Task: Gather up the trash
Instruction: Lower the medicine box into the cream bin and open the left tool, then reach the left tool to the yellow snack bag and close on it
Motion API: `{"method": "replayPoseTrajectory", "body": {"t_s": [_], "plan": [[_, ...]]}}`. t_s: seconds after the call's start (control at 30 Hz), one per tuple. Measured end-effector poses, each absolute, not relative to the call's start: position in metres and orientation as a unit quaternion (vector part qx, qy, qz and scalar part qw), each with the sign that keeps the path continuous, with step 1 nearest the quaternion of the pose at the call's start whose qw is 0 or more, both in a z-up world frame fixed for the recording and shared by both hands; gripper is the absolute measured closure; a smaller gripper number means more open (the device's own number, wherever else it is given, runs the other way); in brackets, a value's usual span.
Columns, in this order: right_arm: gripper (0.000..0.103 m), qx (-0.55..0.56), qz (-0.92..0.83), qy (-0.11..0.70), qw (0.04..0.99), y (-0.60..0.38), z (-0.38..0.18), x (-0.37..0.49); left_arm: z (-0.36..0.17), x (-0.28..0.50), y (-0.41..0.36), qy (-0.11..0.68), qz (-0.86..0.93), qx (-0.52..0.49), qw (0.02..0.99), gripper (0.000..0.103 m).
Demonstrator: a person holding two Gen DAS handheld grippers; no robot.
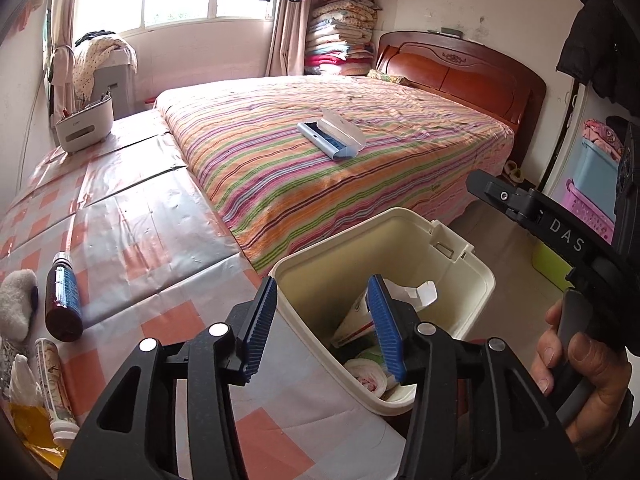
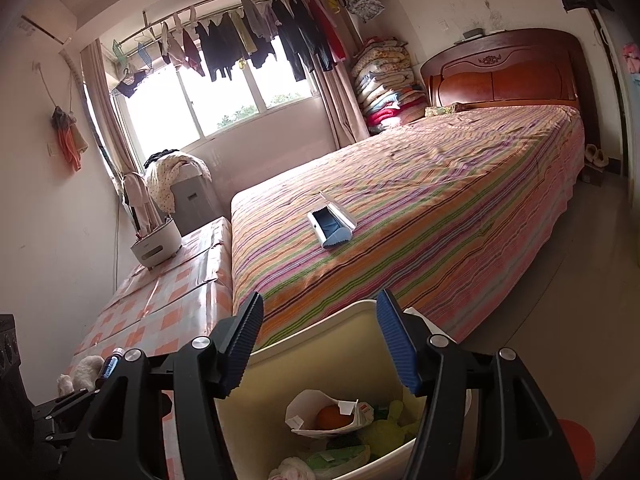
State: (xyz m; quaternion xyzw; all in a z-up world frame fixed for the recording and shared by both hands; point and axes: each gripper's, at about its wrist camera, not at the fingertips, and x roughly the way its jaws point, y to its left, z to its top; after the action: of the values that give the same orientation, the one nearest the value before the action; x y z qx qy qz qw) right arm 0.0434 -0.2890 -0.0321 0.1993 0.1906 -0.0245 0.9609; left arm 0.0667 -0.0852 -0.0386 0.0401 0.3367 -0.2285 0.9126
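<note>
A cream trash bin [image 1: 452, 280] stands against the corner of the checked table, beside the bed. In the left wrist view my left gripper [image 1: 324, 328] straddles the bin's near wall, one blue pad outside and one inside, neither pressing on it. Inside lie a white carton [image 1: 356, 320] and crumpled wrappers [image 1: 368, 376]. My right gripper [image 2: 320, 346] hangs open over the bin [image 2: 312, 330] with nothing between its pads. Below it sit a paper bag with an orange [image 2: 332, 418] and green wrappers [image 2: 384, 426].
On the table [image 1: 132, 216] at the left lie a dark brown bottle [image 1: 62, 296], a white tube [image 1: 56, 388], a fluffy white lump [image 1: 16, 304] and a yellow bag [image 1: 28, 420]. A blue-and-white case [image 1: 332, 136] rests on the striped bed [image 1: 280, 184]. A hand [image 1: 584, 364] grips the right tool's handle.
</note>
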Motion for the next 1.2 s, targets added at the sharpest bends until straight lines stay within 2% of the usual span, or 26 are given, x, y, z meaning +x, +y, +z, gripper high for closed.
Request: {"method": "replayPoseTrajectory", "body": {"t_s": [0.2, 0.3, 0.33, 0.37, 0.43, 0.5, 0.6, 0.93, 1.2], "plan": [[0.046, 0.194, -0.017, 0.194, 0.961, -0.282, -0.032, 0.045, -0.035, 0.063, -0.079, 0.326, -0.216, 0.043, 0.919, 0.049], [0.045, 0.191, -0.013, 0.198, 0.961, -0.277, -0.032, 0.047, -0.032, 0.059, -0.070, 0.315, -0.204, 0.042, 0.926, 0.040], [0.043, 0.191, -0.011, 0.199, 0.961, -0.276, -0.033, 0.048, -0.030, 0.058, -0.066, 0.311, -0.201, 0.041, 0.928, 0.036], [0.036, 0.191, -0.009, 0.201, 0.961, -0.274, -0.033, 0.049, -0.028, 0.057, -0.062, 0.309, -0.197, 0.039, 0.930, 0.034], [0.032, 0.186, -0.006, 0.202, 0.962, -0.268, -0.033, 0.050, -0.025, 0.053, -0.053, 0.301, -0.189, 0.032, 0.934, 0.030], [0.032, 0.182, 0.003, 0.200, 0.963, -0.261, -0.032, 0.050, -0.021, 0.050, -0.041, 0.299, -0.181, 0.028, 0.937, 0.029], [0.032, 0.175, 0.016, 0.203, 0.963, -0.249, -0.031, 0.052, -0.015, 0.043, -0.019, 0.294, -0.161, 0.021, 0.942, 0.021], [0.032, 0.161, 0.061, 0.221, 0.960, -0.207, -0.035, 0.064, -0.012, 0.018, 0.092, 0.327, -0.069, -0.025, 0.942, 0.020], [0.032, 0.139, 0.097, 0.232, 0.958, -0.166, -0.037, 0.070, -0.040, 0.006, 0.167, 0.392, -0.031, -0.101, 0.914, 0.025]]}}
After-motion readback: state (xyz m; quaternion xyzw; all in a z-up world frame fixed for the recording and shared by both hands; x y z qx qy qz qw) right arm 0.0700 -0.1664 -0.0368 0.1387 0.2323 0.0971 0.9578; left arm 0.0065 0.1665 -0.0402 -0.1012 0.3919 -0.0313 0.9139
